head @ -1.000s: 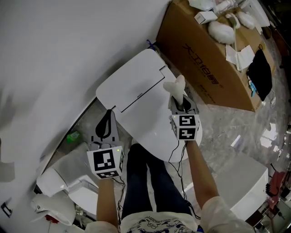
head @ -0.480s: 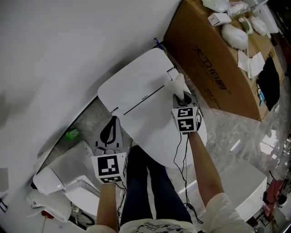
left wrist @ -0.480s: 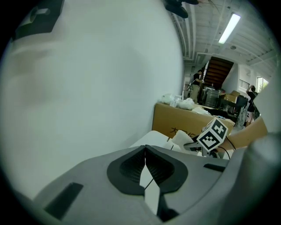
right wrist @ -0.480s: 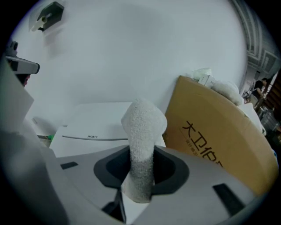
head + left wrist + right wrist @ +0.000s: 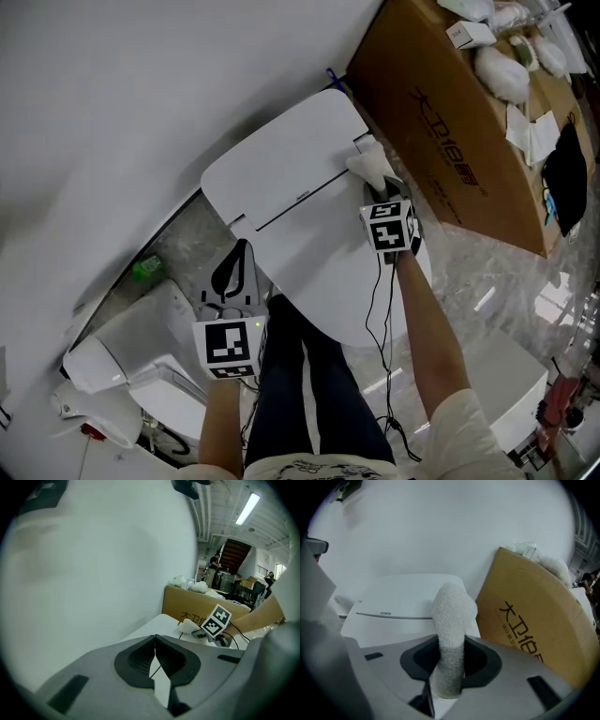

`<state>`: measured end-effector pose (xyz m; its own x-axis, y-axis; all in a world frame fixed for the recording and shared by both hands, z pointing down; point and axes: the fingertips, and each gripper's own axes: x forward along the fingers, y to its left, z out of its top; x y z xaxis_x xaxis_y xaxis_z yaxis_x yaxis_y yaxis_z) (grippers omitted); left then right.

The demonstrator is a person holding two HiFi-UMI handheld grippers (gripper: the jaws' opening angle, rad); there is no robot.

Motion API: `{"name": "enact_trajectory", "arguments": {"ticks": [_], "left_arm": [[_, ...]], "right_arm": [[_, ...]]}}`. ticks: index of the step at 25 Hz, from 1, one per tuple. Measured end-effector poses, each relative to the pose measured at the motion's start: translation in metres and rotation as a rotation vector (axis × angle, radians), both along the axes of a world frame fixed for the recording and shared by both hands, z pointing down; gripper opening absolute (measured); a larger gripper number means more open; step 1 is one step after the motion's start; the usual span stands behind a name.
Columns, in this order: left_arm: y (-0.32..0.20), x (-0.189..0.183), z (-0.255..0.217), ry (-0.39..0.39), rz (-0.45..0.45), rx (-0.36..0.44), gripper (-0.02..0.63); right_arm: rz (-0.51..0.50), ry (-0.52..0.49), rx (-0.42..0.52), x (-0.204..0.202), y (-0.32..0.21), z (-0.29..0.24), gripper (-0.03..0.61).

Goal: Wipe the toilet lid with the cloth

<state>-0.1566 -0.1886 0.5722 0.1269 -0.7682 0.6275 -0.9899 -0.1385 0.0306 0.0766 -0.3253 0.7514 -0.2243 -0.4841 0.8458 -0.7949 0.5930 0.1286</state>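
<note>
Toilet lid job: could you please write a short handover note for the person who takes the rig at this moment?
The left gripper is shut and empty, held beside the left edge of the toilet lid.
The right gripper is shut on the cloth.
The cloth is at the lid's rear right corner, by the seam, close to the cardboard box; whether it presses on the surface is not clear.
Done: the cloth is gripped and brought to the lid. How much is already wiped cannot be told.
Left: probably wipe across the lid toward its front.
</note>
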Motion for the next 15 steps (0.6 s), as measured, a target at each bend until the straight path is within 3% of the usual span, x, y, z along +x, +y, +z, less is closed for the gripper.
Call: {"name": "enact_trajectory", "arguments": {"ticks": [6,15], "left_arm": [[0.002,0.005,0.003,0.005,0.011,-0.008,0.009],[0.003,0.016,-0.001,0.011,0.040,-0.003,0.009]], "right_arm": [[0.050,-0.053,-0.024,0.003,0.001,0.003,0.107],[0.088,-0.040,-0.032,0.016,0.014,0.003,0.107]]}}
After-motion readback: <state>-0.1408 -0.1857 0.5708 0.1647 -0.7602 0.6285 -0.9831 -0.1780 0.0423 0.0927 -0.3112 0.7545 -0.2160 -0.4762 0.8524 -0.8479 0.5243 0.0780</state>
